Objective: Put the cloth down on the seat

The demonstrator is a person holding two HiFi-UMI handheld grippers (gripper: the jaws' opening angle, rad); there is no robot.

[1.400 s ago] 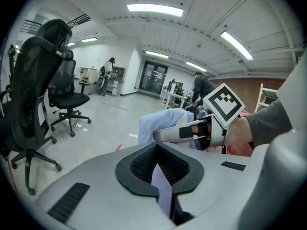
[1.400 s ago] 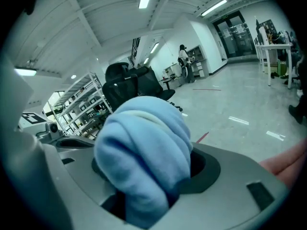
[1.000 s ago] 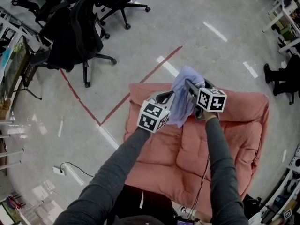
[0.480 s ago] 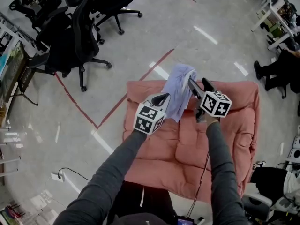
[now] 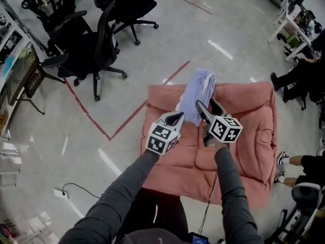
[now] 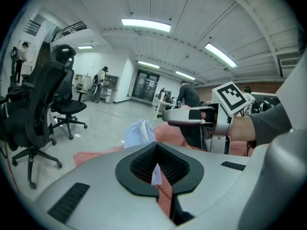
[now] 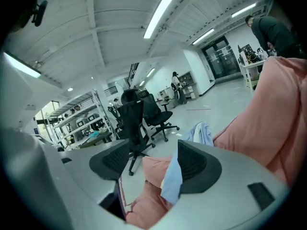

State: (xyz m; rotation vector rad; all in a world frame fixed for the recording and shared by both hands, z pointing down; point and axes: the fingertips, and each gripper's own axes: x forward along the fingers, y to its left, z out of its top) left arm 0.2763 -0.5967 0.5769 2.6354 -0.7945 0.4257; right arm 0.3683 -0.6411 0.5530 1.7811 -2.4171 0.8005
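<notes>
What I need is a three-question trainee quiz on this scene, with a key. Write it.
1. True or false: the jaws of the right gripper stand apart.
2. The cloth is draped over: A) an office chair; B) the pink seat; C) the floor.
3. Fill in: the left gripper is shut on a bit of the ____.
Key: 1 true; 2 B; 3 cloth.

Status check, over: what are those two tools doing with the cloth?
Left tool shut on cloth corner. Right tool open, cloth against one jaw. Far end draped on pink seat. Nothing in the way.
</notes>
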